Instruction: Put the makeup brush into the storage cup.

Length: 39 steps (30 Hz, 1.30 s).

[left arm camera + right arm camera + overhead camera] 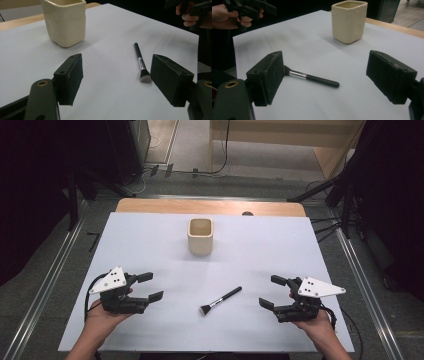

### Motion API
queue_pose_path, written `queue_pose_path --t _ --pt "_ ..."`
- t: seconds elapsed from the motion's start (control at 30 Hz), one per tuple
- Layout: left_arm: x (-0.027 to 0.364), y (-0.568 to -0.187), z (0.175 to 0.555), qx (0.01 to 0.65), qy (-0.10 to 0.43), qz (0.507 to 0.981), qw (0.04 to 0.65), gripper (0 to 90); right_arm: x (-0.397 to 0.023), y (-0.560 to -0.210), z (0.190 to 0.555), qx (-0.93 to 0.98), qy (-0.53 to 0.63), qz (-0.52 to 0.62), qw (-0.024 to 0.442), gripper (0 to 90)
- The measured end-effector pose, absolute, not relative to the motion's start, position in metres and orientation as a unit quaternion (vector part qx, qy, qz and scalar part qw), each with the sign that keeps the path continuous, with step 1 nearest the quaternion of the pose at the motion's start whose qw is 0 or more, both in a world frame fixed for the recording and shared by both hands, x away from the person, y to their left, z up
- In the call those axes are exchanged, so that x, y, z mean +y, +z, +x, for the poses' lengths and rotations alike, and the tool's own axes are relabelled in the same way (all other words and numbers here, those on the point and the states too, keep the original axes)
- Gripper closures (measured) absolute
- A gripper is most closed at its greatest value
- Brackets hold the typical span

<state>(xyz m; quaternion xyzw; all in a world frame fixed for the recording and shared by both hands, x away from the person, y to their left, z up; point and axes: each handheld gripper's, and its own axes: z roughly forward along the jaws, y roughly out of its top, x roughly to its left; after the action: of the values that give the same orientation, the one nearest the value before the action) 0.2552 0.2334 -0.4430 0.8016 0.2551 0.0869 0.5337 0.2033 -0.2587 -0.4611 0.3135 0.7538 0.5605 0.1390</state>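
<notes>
A small makeup brush [220, 301] with a black handle, silver ferrule and dark bristles lies flat on the white sheet [150, 245], between the two hands. A cream square cup [200, 236] stands upright farther back, near the middle. My left gripper [150, 287] hovers at the front left, open and empty, its jaws pointing right toward the brush [141, 63]. My right gripper [272, 292] is at the front right, open and empty, jaws pointing left. In the right gripper view the brush [312, 77] lies just beyond the jaws, and the cup [348, 21] stands behind it.
The white sheet covers a wooden table [210, 206] whose far edge shows behind the cup [64, 22]. Metal rails [55, 265] run along both sides of the table. Dark stands and cables sit on the floor beyond.
</notes>
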Motion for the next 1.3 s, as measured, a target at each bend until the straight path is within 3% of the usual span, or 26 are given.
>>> queue_pose_path --t 0.27,1.3 --pt "0.2322 -0.4433 0.2559 0.257 0.090 0.803 0.530 23.2 -0.2593 -0.4618 0.2037 0.752 0.563 0.317 0.134 15.5" --pt "0.2312 -0.4449 0.2548 0.244 0.083 0.810 0.526 23.3 -0.2587 -0.4610 0.2030 0.749 0.564 0.322 0.135 14.7"
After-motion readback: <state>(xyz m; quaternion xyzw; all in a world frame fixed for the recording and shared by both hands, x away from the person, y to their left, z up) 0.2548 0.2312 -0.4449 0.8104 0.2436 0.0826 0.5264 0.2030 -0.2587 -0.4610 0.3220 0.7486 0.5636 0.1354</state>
